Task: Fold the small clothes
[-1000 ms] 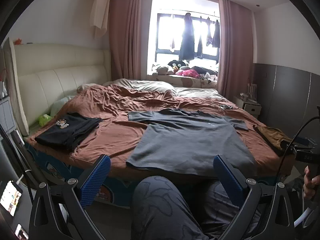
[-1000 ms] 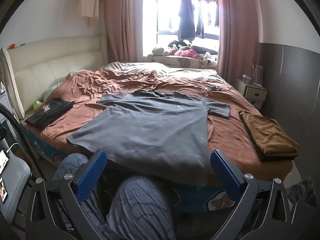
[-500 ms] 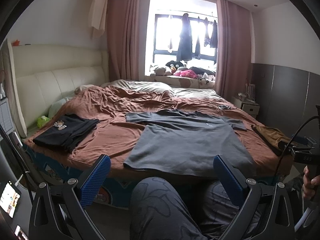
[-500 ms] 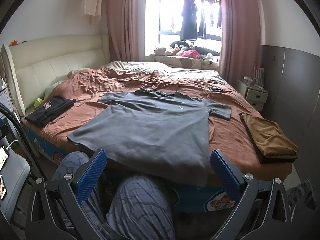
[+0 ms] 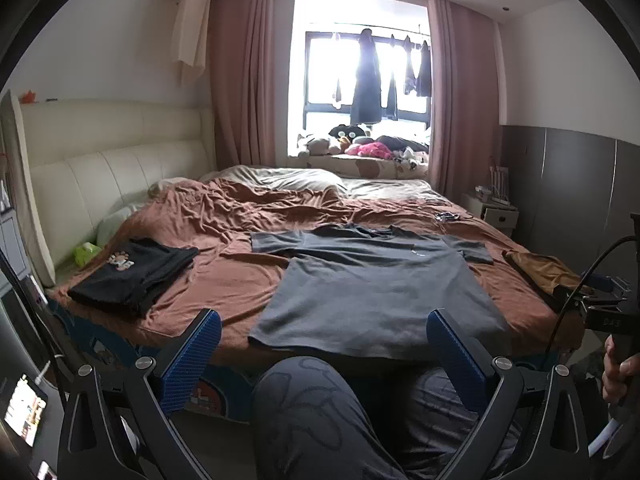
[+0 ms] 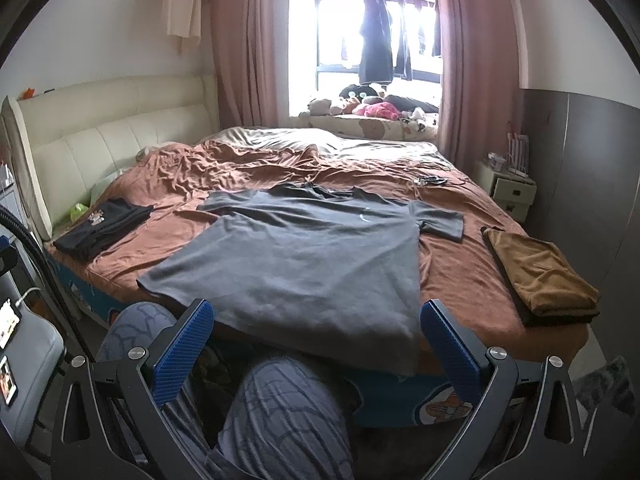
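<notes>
Bare brown sheet lies open either side of the grey T-shirt; folded black clothes left, a folded brown garment right, knees below.

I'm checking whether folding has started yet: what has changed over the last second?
Nothing was taken hold of or let go. Both cameras shifted slightly, so the bed sits a little lower in view. The grey T-shirt lies spread flat as before. The left gripper and right gripper stay open and short of the bed edge. The black folded garment and brown folded garment are unmoved.
</notes>
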### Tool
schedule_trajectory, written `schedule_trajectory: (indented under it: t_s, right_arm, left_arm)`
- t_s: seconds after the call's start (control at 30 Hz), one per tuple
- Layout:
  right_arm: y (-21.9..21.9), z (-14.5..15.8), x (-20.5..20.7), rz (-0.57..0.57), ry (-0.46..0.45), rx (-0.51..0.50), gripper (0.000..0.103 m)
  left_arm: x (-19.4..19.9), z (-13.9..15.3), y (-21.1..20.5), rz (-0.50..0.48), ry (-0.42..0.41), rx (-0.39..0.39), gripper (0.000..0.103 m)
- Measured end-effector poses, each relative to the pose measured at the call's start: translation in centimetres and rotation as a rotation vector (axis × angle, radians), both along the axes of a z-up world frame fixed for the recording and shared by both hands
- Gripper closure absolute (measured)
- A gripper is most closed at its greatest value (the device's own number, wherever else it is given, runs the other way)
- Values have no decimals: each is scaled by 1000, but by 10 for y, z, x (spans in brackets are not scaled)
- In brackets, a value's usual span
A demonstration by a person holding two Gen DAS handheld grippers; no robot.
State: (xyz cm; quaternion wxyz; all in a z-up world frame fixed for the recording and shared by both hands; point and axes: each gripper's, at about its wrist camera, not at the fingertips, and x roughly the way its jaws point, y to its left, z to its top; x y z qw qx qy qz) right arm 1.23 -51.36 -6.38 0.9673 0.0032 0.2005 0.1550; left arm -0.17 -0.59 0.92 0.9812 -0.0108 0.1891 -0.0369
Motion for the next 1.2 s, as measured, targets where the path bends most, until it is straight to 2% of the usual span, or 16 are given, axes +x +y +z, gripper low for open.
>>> schedule_trajectory:
  t_s: [0.3,0.43,0.57,0.8,1.2]
  right_arm:
    - [-7,0,3,-10,-6,29,0]
    - [-5,2,1,-25,-28,4,0]
    - [0,0,2,-29,-25,-14,0]
    - [7,5,7,9,-15,-25,0]
    - [16,15,29,35,3,-36,0]
  left_arm:
    - [1,8,-1,-14,-25,17,0]
    - [1,11,-3,-24,-46,8,0]
    - [5,9,-4,-25,-30,6,0]
    - [7,6,5,3,-15,-60,0]
    - [17,6,14,35,-7,-69,0]
